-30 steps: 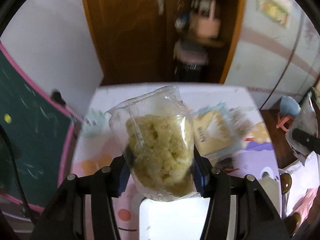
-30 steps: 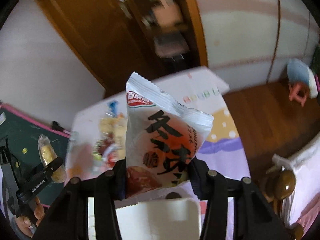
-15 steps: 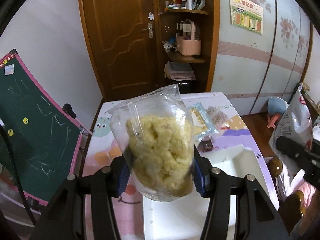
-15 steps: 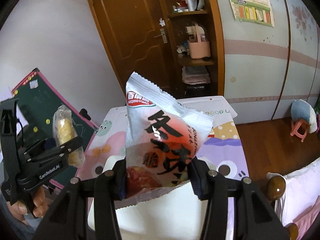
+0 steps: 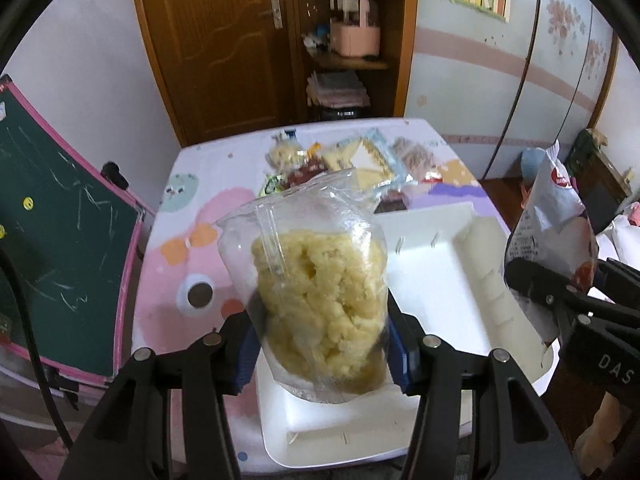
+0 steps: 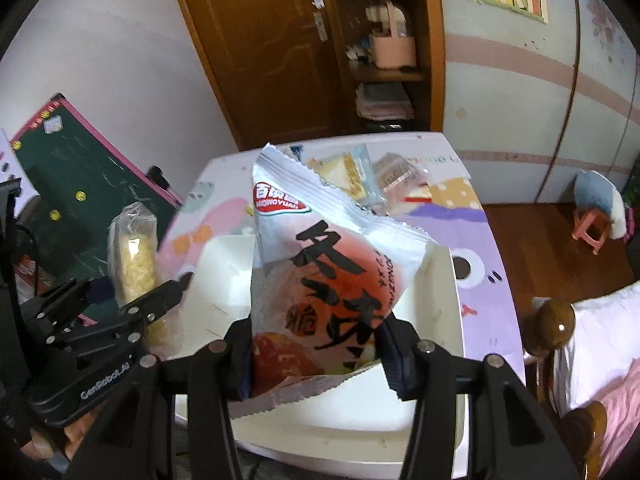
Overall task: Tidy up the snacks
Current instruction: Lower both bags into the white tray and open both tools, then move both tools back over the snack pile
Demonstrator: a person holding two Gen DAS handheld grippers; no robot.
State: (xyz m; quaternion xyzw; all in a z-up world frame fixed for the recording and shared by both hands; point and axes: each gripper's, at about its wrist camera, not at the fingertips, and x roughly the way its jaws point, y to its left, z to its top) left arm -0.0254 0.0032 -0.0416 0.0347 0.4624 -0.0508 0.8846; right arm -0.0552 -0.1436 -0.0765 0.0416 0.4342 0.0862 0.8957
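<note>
Overhead, the left gripper is pinching one clear bag of yellow crumbly snack and the right gripper one white printed snack packet, both hanging above a single white tray.

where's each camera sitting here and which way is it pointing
Left wrist: rides on the left gripper, looking down along its fingers over a clear bag of yellow snack to the white tray and table; the right gripper shows at the right edge.
Right wrist: rides on the right gripper, looking down past a white snack packet to the tray; the left gripper shows at left.
Shared: tray, table, snack pile, door, both snacks.
</note>
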